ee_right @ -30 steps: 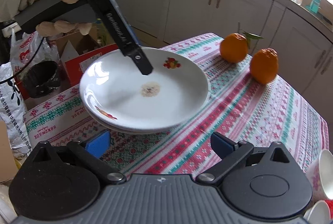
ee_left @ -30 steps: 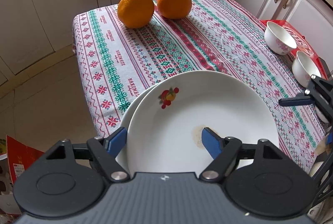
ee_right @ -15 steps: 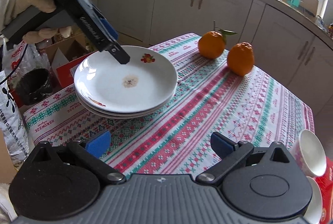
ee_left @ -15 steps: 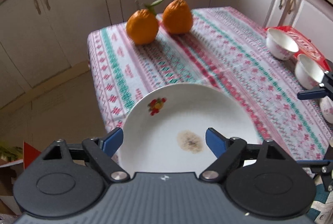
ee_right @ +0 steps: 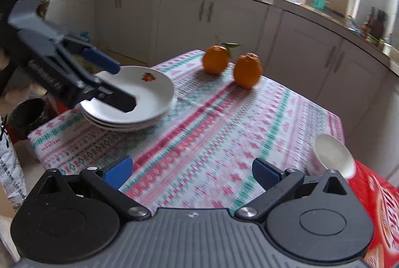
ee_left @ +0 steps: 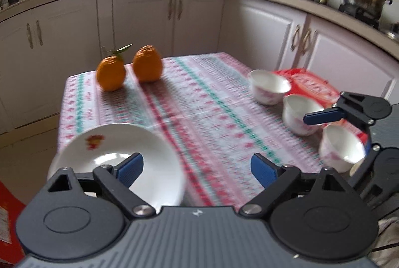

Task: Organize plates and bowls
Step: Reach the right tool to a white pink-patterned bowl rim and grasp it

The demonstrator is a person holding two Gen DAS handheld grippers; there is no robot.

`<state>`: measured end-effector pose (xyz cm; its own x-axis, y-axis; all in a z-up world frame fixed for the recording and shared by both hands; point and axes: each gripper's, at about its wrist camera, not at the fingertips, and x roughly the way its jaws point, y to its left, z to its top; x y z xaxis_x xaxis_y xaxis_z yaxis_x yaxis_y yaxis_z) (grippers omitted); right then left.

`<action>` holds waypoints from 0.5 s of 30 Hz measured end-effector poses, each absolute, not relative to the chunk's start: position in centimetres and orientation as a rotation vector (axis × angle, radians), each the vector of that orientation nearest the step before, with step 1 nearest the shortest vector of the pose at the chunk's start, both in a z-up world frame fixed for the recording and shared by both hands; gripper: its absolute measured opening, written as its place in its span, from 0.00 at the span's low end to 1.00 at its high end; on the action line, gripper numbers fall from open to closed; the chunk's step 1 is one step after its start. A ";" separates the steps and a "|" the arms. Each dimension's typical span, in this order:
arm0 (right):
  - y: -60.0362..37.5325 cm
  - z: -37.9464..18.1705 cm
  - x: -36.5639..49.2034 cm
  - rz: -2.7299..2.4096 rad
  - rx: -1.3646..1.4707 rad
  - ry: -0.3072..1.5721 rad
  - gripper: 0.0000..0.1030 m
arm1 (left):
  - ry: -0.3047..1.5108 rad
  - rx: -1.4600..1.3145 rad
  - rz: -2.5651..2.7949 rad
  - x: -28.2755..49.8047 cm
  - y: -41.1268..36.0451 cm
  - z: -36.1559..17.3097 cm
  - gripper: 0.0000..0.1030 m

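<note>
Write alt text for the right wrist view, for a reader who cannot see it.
The open left gripper, jaws just widened, hovers over a stack of white plates on a patterned tablecloth. Two oranges sit behind; a bowl lies right, beside the open right gripper.

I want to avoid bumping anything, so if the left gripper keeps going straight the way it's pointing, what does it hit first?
Probably only the tablecloth. The left gripper is open, with bare cloth ahead between its fingers. The plate stack sits left of that line, the bowls right. Depth is unclear.
</note>
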<state>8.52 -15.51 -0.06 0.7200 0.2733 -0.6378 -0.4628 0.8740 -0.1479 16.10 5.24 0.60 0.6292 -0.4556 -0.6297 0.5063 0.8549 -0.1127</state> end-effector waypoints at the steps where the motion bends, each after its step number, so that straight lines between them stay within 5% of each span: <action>1: -16.4 0.0 8.1 0.400 -0.303 0.650 1.00 | 0.693 0.061 -0.565 15.6 4.6 0.4 0.90; 15: -27.8 -1.3 4.7 0.149 -0.193 0.694 1.00 | 0.664 0.164 -0.752 11.0 -6.9 -3.2 0.90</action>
